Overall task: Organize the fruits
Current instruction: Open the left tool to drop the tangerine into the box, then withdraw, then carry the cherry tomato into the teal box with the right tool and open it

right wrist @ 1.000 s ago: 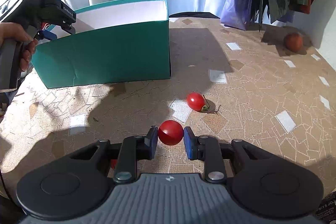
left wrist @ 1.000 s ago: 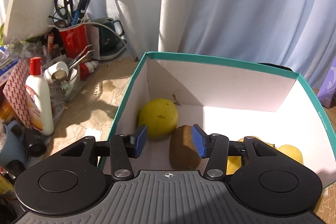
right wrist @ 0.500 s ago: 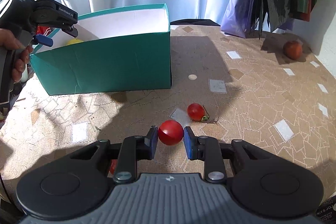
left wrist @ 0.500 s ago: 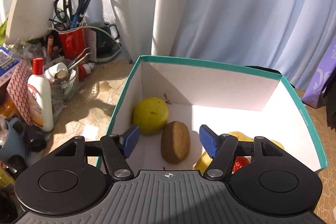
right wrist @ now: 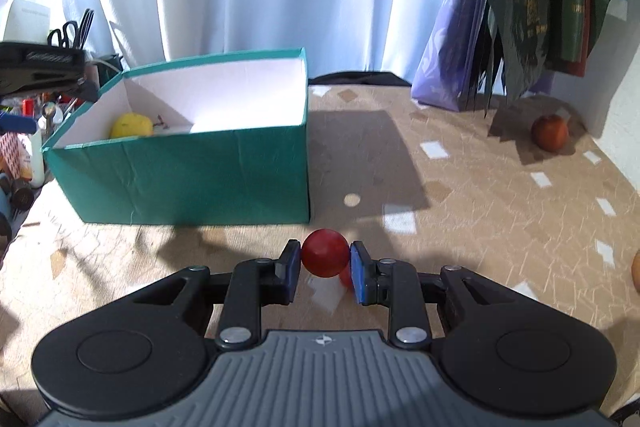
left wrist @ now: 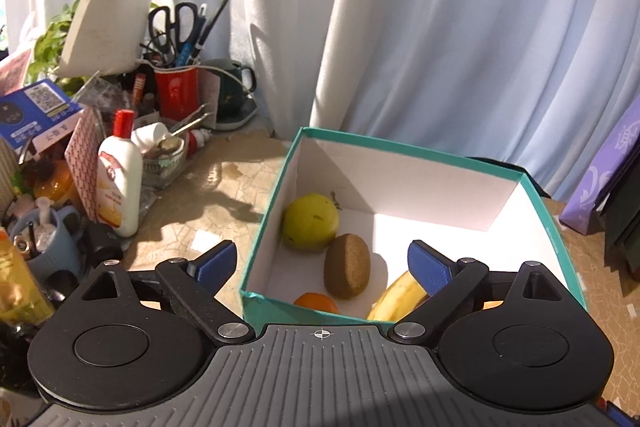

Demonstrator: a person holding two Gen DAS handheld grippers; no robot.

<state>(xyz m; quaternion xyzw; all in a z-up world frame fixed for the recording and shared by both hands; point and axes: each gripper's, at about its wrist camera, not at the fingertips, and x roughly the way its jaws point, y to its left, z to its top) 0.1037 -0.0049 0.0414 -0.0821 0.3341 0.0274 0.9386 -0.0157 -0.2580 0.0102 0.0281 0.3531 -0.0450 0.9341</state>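
From the left wrist camera, the left gripper (left wrist: 322, 263) hangs above the near edge of the green box (left wrist: 554, 227), its blue fingers (left wrist: 216, 261) spread wide with nothing between them. Inside the box, a yellow-green round fruit (left wrist: 310, 222) sits at 11 o'clock, with a brown kiwi (left wrist: 346, 271) touching it at the centre. An orange (left wrist: 316, 303) lies against the near wall at 6 o'clock, and a banana (left wrist: 398, 297) shows at 4 o'clock, partly hidden by the right finger. At 9 o'clock on the table (left wrist: 224, 203) stand a white bottle (left wrist: 120, 183) and a red cup (left wrist: 176, 93) of scissors and pens.

From the right wrist camera, the right gripper (right wrist: 325, 261) has its fingers (right wrist: 362, 277) closed on a red tomato (right wrist: 325, 253). A second red fruit (right wrist: 345, 277) peeks out just below it. The box (right wrist: 192, 171) stands at 10 o'clock on the table (right wrist: 480, 211), the yellow-green fruit (right wrist: 131, 125) visible inside. Another reddish fruit (right wrist: 550, 133) rests at 2 o'clock, well apart.
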